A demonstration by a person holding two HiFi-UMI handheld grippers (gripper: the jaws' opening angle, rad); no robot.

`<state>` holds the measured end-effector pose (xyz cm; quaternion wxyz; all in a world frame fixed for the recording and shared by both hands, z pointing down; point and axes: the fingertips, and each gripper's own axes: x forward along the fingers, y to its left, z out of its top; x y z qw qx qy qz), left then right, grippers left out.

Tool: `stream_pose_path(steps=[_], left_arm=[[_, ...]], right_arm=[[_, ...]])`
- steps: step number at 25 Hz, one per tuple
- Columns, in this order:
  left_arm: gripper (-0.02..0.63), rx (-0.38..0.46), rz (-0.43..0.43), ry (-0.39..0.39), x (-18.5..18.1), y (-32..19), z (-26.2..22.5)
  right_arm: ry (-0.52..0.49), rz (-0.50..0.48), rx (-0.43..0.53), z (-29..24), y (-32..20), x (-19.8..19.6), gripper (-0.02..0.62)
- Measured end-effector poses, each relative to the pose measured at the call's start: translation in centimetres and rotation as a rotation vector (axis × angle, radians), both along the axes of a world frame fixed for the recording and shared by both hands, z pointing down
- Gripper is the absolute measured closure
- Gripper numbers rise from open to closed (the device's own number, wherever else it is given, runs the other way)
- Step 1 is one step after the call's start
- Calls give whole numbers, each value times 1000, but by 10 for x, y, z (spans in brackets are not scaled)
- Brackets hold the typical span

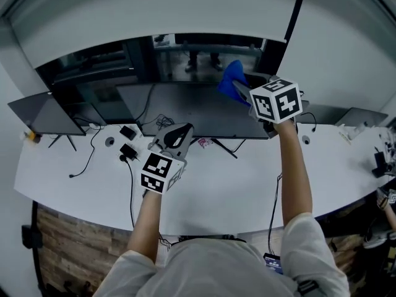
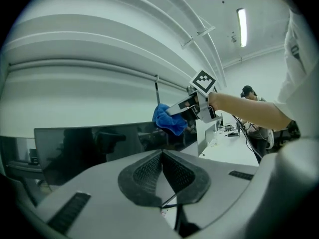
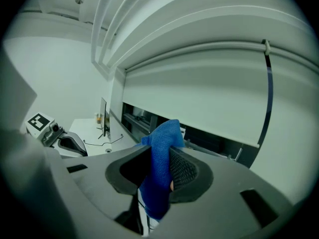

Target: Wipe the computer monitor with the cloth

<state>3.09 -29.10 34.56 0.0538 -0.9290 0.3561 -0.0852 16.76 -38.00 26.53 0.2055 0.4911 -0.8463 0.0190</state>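
The wide dark monitor point(image 1: 185, 107) stands at the middle of the white desk point(image 1: 216, 184). My right gripper point(image 1: 240, 89) is raised at the monitor's upper right part and is shut on a blue cloth point(image 1: 231, 78). In the right gripper view the cloth point(image 3: 162, 156) is pinched between the jaws and hangs below them. My left gripper point(image 1: 178, 132) hovers low in front of the monitor's base, shut and empty. The left gripper view shows its pads point(image 2: 149, 171) closed together, with the monitor point(image 2: 99, 143), cloth point(image 2: 169, 118) and right gripper point(image 2: 175, 108) beyond them.
A second monitor point(image 1: 46, 113) stands at the desk's left end and another screen point(image 1: 359, 116) at the right. Power adapters point(image 1: 128, 142) and cables lie near the left gripper. A black cable point(image 1: 297, 11) hangs down the wall. A person point(image 2: 249, 96) stands farther along the desk.
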Motion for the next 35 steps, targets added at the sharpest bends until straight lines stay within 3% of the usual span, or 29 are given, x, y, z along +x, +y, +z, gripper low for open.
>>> stream_pose_path(steps=[11, 17, 27, 35], left_arm=[[586, -8, 99, -19, 114, 14, 8], [586, -15, 129, -34, 159, 23, 14], [586, -48, 131, -64, 201, 32, 35], [586, -87, 104, -92, 205, 34, 59]], right_arm=[[-12, 165, 30, 1, 34, 167, 477], [-25, 217, 37, 3, 48, 232, 477], [16, 249, 20, 31, 50, 289, 479], [74, 165, -1, 77, 46, 275, 479]])
